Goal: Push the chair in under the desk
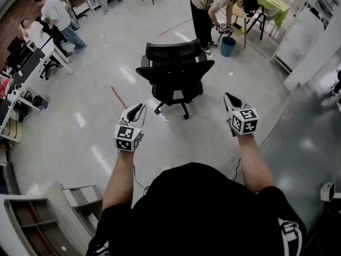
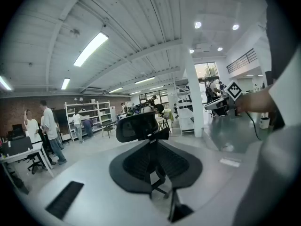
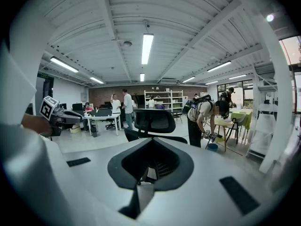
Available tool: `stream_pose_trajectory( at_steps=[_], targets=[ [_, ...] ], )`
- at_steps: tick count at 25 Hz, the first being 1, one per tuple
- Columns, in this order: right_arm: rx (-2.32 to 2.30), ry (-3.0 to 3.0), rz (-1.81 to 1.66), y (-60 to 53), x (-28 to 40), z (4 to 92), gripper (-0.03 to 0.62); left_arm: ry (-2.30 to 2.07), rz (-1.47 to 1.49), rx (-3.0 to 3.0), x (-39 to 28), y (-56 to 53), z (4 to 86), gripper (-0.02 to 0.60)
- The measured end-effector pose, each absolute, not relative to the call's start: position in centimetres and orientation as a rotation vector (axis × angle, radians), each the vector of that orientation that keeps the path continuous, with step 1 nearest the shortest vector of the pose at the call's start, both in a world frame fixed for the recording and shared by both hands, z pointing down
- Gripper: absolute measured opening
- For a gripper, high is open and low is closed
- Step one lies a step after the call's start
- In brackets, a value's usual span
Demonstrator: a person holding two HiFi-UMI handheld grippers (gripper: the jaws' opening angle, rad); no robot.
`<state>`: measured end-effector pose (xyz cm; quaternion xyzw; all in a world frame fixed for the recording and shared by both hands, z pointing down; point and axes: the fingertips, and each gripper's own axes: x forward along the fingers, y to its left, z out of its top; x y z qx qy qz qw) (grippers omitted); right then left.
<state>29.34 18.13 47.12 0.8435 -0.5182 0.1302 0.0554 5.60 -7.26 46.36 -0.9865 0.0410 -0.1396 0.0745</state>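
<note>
Closed left gripper [image 1: 139,109], right gripper [image 1: 229,97] face chair [image 1: 176,63]; bucket [image 1: 228,46] beyond.

My head camera sits above the wearer's shoulders and looks steeply down. The left gripper [image 1: 139,109] and right gripper [image 1: 229,96] are close below it, and the office chair [image 1: 175,71] stands just beyond them on the floor [image 1: 96,89]. Each gripper camera rides low, facing forward and slightly upward along its own jaws, so it takes in a lot of ceiling [image 3: 146,22]. All three views share the chair, which is near. The left gripper view catches the right gripper [image 2: 209,106] toward its right edge. The right gripper view catches the left gripper [image 3: 75,118] at its left.
</note>
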Motion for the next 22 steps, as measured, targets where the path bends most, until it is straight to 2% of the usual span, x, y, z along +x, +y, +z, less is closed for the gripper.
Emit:
stream_pose_trajectory(
  at_steps=[22],
  targets=[
    [2.507, -1.649, 0.351, 19.8, 31.6, 46.6, -0.002, 0.179, -0.463, -2.930, 7.7, -3.5, 46.2, 0.060]
  ],
)
